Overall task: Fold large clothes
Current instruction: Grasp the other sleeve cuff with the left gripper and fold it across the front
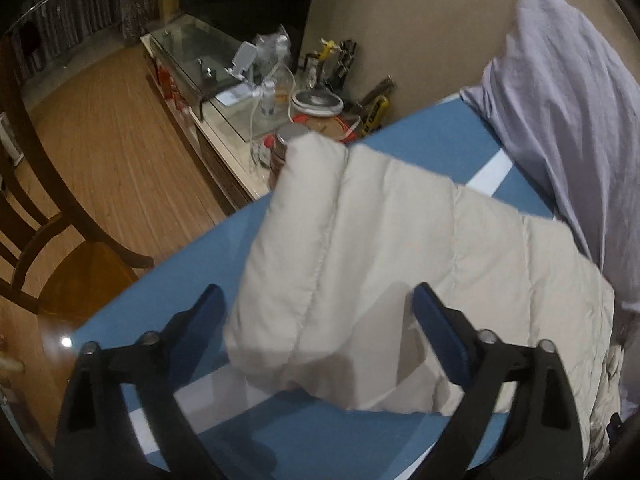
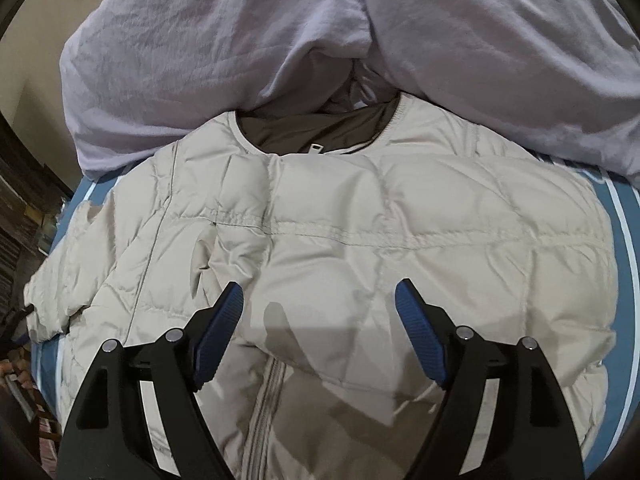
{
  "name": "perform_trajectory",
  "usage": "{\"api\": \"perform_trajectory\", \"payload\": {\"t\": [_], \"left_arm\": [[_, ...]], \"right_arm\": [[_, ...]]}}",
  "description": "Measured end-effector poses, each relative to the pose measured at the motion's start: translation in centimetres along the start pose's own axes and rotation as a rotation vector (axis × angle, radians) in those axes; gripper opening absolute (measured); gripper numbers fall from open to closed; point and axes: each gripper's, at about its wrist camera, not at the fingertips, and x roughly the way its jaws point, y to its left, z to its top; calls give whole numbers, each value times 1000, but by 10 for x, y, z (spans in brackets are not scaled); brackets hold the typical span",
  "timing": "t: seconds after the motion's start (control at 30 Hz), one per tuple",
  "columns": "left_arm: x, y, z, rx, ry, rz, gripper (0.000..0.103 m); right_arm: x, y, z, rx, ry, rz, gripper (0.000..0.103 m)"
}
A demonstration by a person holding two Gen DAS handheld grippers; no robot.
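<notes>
A cream quilted puffer jacket [image 2: 360, 208] lies front up on a blue sheet [image 1: 192, 264]. Its brown-lined collar [image 2: 312, 128] points away from me and its zip [image 2: 272, 392] runs toward me. In the left wrist view a padded sleeve [image 1: 320, 248] of the jacket stretches toward the bed's edge. My left gripper [image 1: 318, 292] hovers over that sleeve with its jaws wide apart, and the blue pads [image 1: 436, 320] do not press on the fabric. My right gripper [image 2: 320, 286] is open above the jacket's chest, holding nothing.
A crumpled lavender duvet [image 2: 240, 40] is bunched just behind the collar and along the wall side [image 1: 568, 100]. Beside the bed stand a cluttered glass-topped side table [image 1: 224, 72] and a wooden chair [image 1: 60, 264] on a wood floor [image 1: 120, 128].
</notes>
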Motion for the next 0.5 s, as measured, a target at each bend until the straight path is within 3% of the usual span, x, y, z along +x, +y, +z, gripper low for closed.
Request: {"api": "perform_trajectory", "payload": {"t": [0.2, 0.3, 0.37, 0.5], "left_arm": [[7, -4, -7, 23, -4, 23, 82], [7, -8, -7, 34, -14, 10, 58], [6, -10, -7, 30, -6, -23, 36], [-4, -17, -5, 41, -17, -43, 19]], "right_arm": [[-7, -11, -6, 25, 6, 5, 80], [-7, -12, -10, 28, 11, 7, 80], [-7, -13, -13, 28, 16, 8, 80], [-8, -16, -16, 29, 17, 10, 80]]}}
